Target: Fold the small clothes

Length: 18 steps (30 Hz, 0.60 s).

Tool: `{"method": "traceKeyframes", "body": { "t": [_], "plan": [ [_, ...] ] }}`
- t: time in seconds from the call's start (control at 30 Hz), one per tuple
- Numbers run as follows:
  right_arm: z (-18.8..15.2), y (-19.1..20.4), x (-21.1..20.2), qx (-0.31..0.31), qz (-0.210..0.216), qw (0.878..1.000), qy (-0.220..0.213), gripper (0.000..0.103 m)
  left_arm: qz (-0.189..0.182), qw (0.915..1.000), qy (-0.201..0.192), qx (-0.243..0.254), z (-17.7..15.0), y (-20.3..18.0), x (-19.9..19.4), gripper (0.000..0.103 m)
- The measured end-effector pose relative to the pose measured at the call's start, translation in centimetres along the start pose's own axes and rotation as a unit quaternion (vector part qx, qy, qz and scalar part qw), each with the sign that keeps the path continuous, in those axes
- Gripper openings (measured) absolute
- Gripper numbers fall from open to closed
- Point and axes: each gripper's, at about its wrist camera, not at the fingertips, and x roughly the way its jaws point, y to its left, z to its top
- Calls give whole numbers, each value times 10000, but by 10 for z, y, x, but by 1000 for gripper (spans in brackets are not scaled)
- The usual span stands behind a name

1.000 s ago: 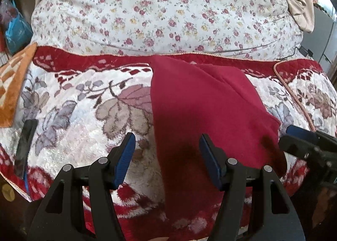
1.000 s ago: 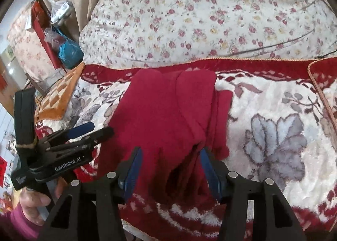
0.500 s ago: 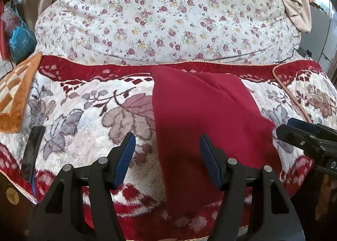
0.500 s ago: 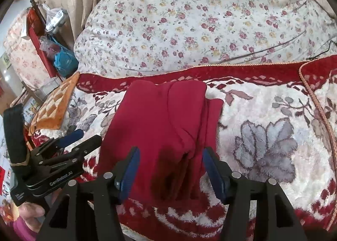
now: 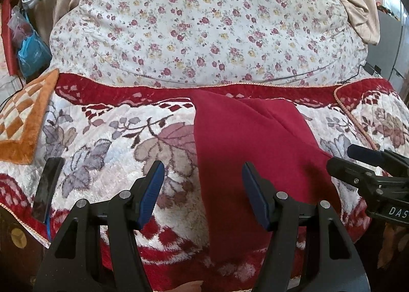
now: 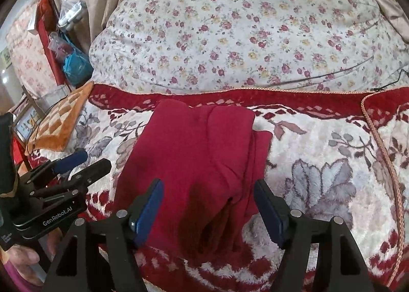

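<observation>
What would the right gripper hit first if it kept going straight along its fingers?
Most likely the red garment: the right gripper, its jaws just opened and nothing clamped, points down at its near folded edge on the floral blanket. Depth is uncertain.

Our left gripper [image 5: 200, 191] stands open at lower centre of its view, empty; our right gripper [image 6: 208, 209], jaws just opening wider, also grips nothing.

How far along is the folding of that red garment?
Partly done: the red garment lies on the plush blanket, already folded into a narrow strip with layers stacked along one edge. The right gripper has just been opening and grips nothing; the left gripper is open. A crosswise fold probably remains.
</observation>
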Motion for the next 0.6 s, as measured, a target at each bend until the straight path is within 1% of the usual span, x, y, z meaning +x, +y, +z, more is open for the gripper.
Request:
{"method": "traceKeyframes", "body": {
  "t": [0.33, 0.6],
  "plan": [
    [0, 3, 4, -42, -126, 9999, -28, 71, 13, 9999, 90, -59, 0, 1, 6, 63],
    [-2, 0, 9, -12, -145, 9999, 74, 71, -12, 10000, 96, -20, -1, -2, 9, 63]
  ]
}}
